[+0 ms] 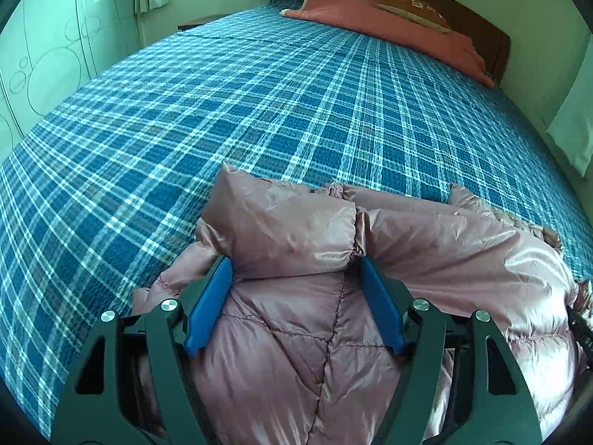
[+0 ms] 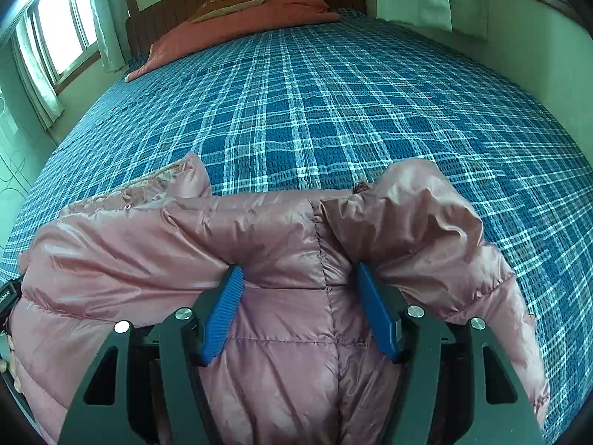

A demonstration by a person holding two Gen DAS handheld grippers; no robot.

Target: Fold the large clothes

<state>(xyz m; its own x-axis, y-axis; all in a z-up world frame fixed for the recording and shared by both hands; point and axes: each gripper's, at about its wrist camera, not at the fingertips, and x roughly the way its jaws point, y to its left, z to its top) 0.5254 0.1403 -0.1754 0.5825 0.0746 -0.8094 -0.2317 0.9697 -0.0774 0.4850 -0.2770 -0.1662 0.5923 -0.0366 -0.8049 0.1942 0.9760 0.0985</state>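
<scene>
Scene: A puffy, glossy dusty-pink quilted down jacket (image 1: 426, 259) lies bunched at the near edge of a bed covered in a blue-and-white plaid woven bedspread (image 1: 259, 104), with most of that cover bare beyond it.

Left gripper: The left gripper (image 1: 296, 274), black-framed with ribbed blue pads, stands fairly wide with a thick roll of the jacket between its fingers; the pads (image 1: 209, 307) lie against the fabric on both sides, yet whether they pinch it or merely straddle it cannot be told.

Right gripper: The right gripper (image 2: 298, 282) mirrors it further along the same padded edge, equally wide, its blue pads (image 2: 376, 311) flanking a stitched seam; again, a firm hold cannot be confirmed.

Jacket: In the right wrist view a sleeve end or corner flops up on each side of the held roll.

Background: A folded salmon-pink blanket (image 1: 389, 26) and a brown patterned pillow (image 1: 415, 9) rest against the dark wooden headboard (image 1: 489, 33), well apart from the work.

Stage, as judged: An edge is being carried or laid across the bed.

Risks: The slick shell could slide out of such wide jaws if the pads are not biting. Trapped air may spring any fold back open. Uneven pull between the two hands would skew the edge, and the loose ends could tuck under the bulk and spoil the fold.
</scene>
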